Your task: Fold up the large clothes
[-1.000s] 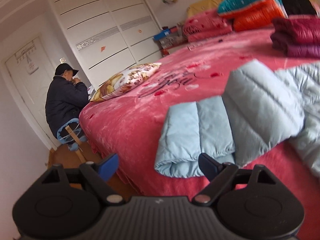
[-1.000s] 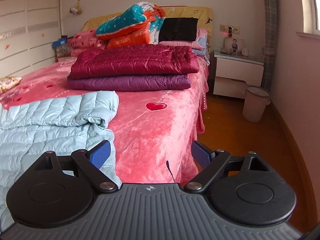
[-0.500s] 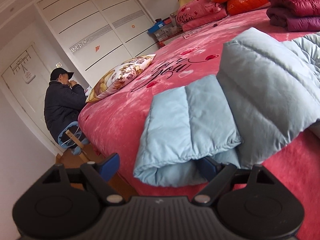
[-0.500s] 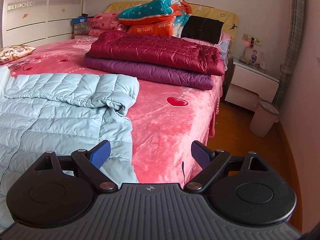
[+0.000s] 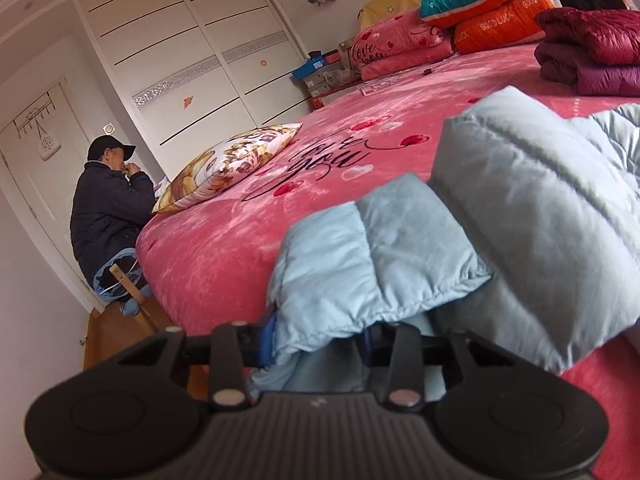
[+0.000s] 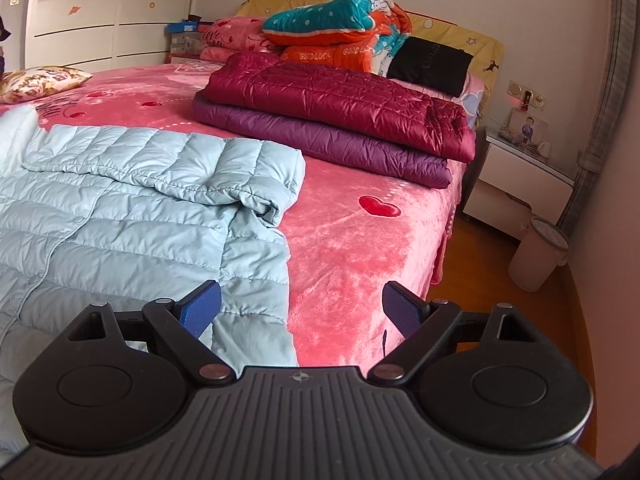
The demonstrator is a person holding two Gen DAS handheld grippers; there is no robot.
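The soft, puffy light-blue down jacket is pinched at its cuff by the left gripper — best held by hems — while the right gripper is held wide open, empty, beside the jacket.

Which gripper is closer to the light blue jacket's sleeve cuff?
Left. The left gripper has its jaws closed around the cuff at the bed's edge. The right gripper is open over the jacket's hem corner, apart from that cuff.

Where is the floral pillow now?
In the left wrist view, the floral pillow lies at the bed's left edge, beside the seated person.
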